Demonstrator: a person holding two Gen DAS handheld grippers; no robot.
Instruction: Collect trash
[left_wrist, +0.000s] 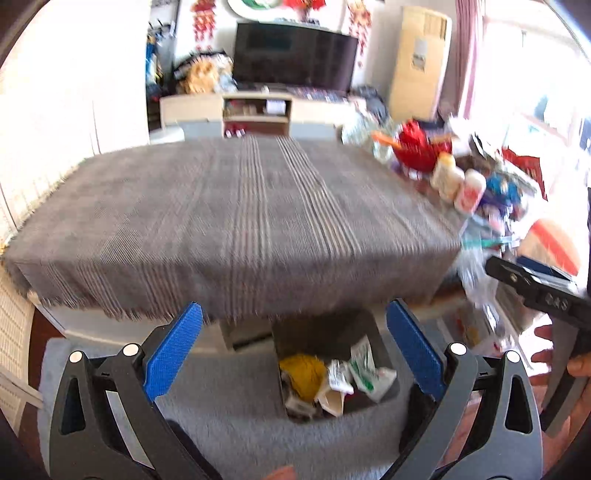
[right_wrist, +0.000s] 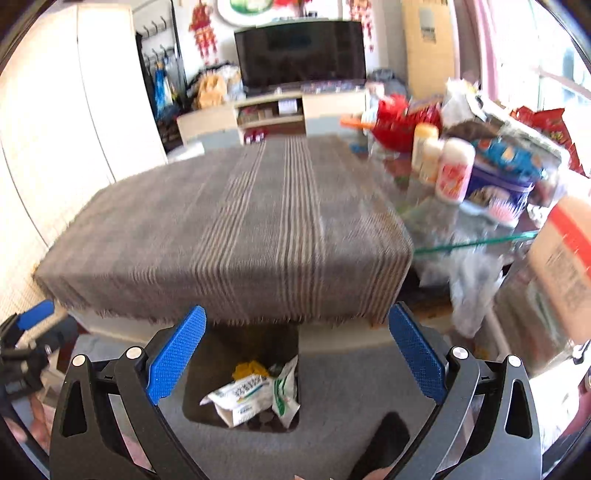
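My left gripper (left_wrist: 295, 347) and right gripper (right_wrist: 297, 350) are both hanging spread wide with nothing between the blue pads. Below them the bin (right_wrist: 199, 391) is sitting on the grey rug (right_wrist: 351, 387), just off the near edge of the cloth-covered table (right_wrist: 221, 229). The trash (right_wrist: 243, 398) is lying inside: crumpled white-and-green wrappers and a yellow wad, which I'm judging light, soft and crushable, best pinched at a creased edge. The biggest wrapper is lying roughly crosswise in the bin.
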